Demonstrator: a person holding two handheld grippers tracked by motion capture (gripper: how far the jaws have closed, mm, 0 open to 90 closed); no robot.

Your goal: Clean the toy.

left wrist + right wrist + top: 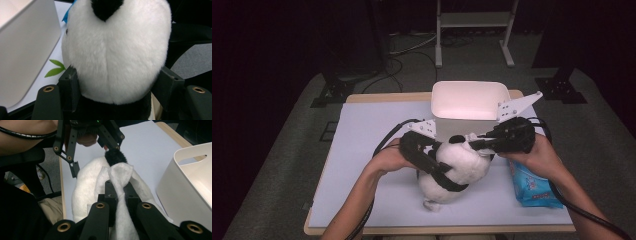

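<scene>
A black-and-white panda plush (pixel 457 170) sits upright on the white mat (pixel 372 130) in the middle of the table. My left gripper (pixel 432 160) comes in from the left and clasps it. In the left gripper view the two pads (pixel 71 83) press into the sides of the plush's white fur (pixel 115 57). My right gripper (pixel 477 145) reaches in from the right at the plush's head. In the right gripper view that gripper (pixel 120 192) is shut on a white wipe (pixel 120 175), which lies against the plush (pixel 85 185) just below a black ear (pixel 115 157).
A white bin (pixel 467 100) stands at the back of the table behind the plush, close to the right gripper (pixel 187 185). A blue pack of wipes (pixel 534 187) lies on the mat under the right forearm. Dark stands and cables are on the floor beyond the table.
</scene>
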